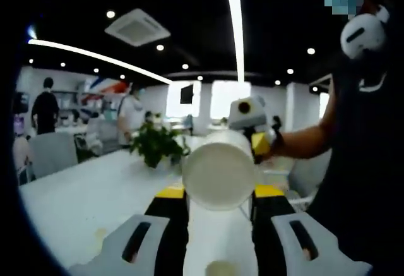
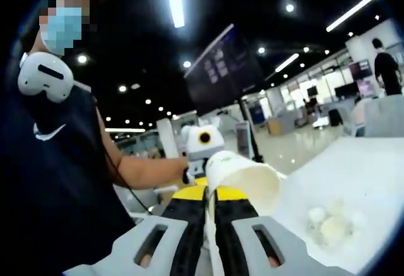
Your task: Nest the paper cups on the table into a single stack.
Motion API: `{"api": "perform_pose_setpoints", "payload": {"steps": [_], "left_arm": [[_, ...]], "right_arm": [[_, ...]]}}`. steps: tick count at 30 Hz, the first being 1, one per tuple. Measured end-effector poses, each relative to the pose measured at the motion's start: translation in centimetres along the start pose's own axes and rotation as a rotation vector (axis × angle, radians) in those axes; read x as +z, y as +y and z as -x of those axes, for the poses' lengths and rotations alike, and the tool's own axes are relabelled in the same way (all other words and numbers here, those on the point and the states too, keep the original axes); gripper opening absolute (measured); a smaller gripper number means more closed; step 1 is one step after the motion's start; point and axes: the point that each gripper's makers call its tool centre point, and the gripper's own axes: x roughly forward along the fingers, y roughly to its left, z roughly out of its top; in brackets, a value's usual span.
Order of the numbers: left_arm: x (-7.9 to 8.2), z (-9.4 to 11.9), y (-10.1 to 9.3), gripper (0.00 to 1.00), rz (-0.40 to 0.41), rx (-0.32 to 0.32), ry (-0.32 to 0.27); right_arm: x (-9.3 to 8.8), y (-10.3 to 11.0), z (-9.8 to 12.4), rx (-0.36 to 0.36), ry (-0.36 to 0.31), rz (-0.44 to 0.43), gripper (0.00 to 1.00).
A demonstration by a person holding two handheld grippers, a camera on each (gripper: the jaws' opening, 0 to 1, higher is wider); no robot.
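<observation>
Your left gripper clamps a paper cup by its wall, the round white base toward the lens, lifted off the white table with a potted plant behind. To nest it cleanly, I'd bring both cups onto one axis, base into mouth, then push gently; thin paper walls dent. Your right gripper pinches a second cup at its rolled rim, mouth open, above the tabletop.
</observation>
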Motion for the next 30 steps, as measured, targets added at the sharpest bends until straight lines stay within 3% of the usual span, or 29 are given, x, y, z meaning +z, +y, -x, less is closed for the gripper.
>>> {"api": "perform_pose_setpoints", "payload": {"steps": [4, 11, 14, 17, 18, 19, 24, 30], "left_arm": [[0.0, 0.1, 0.5, 0.46, 0.003, 0.027, -0.001], [-1.1, 1.7, 3.1, 0.73, 0.02, 0.206, 0.019], [-2.4, 2.9, 4.7, 0.82, 0.011, 0.3, 0.058], [-3.4, 3.5, 5.1, 0.91, 0.005, 0.323, 0.067], [-3.8, 4.0, 5.6, 0.99, 0.003, 0.364, 0.085], [-4.5, 4.7, 6.1, 0.98, 0.005, 0.399, 0.119], [-6.4, 6.7, 7.1, 0.99, 0.038, 0.452, 0.186], [-7.3, 8.2, 8.8, 0.99, 0.012, 0.505, 0.193]], "right_arm": [[0.2, -0.2, 0.1, -0.011, -0.005, 0.012, 0.0], [0.1, -0.6, 0.2, -0.04, 0.044, 0.039, 0.0], [-0.2, -0.7, 0.2, -0.06, 0.071, 0.041, 0.0], [-0.6, -1.0, 0.2, -0.085, 0.095, 0.058, 0.0], [-0.8, -1.3, 0.2, -0.101, 0.102, 0.054, 0.0], [-0.9, -1.6, 0.1, -0.125, 0.115, 0.051, 0.0], [-1.6, -1.9, -0.2, -0.152, 0.169, 0.026, 0.0], [-1.4, -3.0, -0.5, -0.196, 0.244, 0.067, 0.0]]}}
